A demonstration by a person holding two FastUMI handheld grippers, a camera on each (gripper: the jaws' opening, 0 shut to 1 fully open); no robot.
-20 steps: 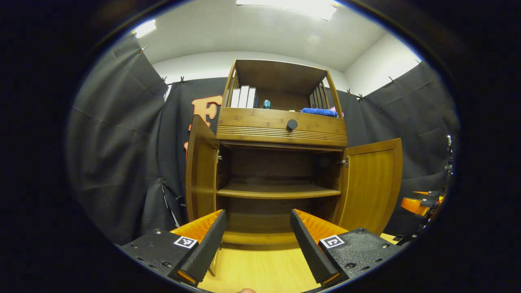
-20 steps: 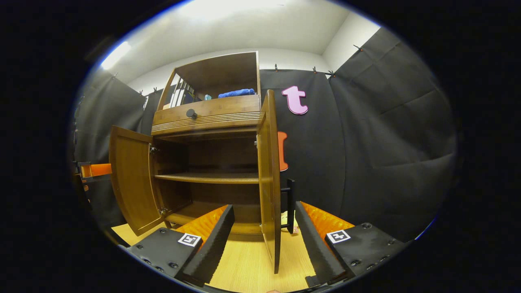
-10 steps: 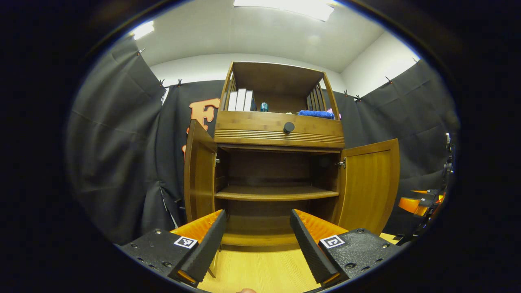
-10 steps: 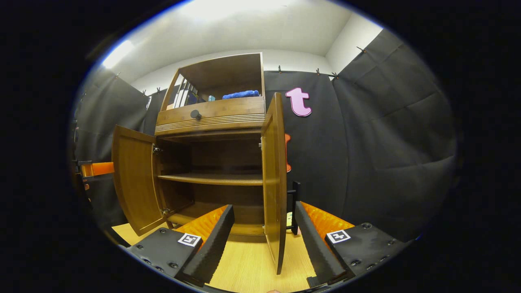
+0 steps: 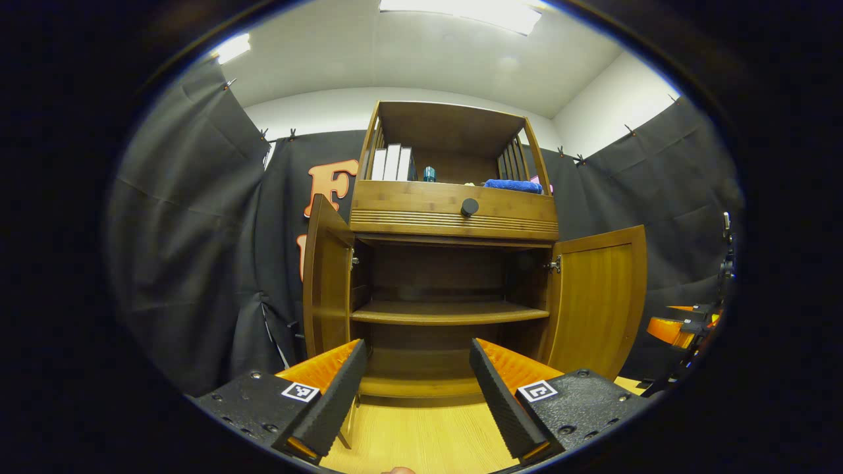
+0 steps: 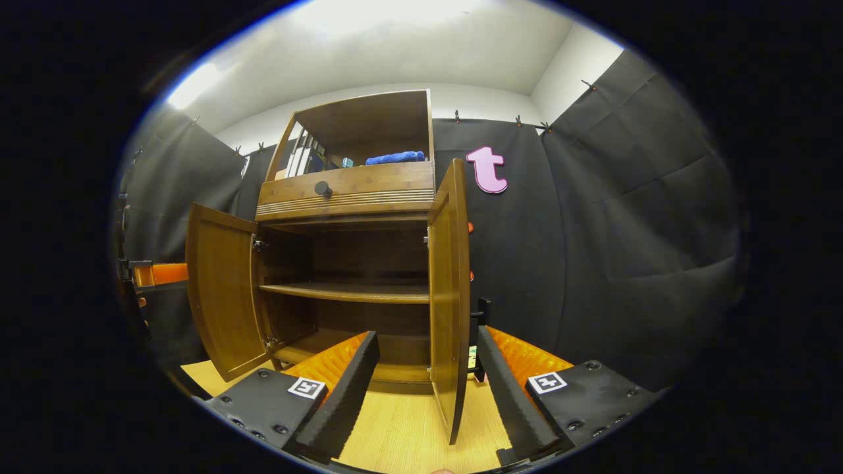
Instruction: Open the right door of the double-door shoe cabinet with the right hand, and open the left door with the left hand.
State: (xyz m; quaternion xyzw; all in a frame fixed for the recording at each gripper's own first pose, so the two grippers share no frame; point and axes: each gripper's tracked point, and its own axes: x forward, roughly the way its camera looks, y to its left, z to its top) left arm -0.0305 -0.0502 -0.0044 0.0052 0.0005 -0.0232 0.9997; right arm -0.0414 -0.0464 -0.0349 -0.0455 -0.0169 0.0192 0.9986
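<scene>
cabinet (image 5: pixel 454 217) doors swung wide, right door (image 6: pixel 449 309) between the spread, empty right gripper (image 6: pixel 427 388) fingers.

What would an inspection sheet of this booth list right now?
Surface: pale wooden floor, bare in front.
Job's things: cabinet; left door and right door both open; inner shelf bare.
Clutter: books, blue cloth, small blue item on top shelf.
Grippers: left gripper open, holding nothing; right gripper open, astride the right door's edge, apart from it.
Cables: thin cable by left curtain.
Surroundings: black curtains, white ceiling.
</scene>
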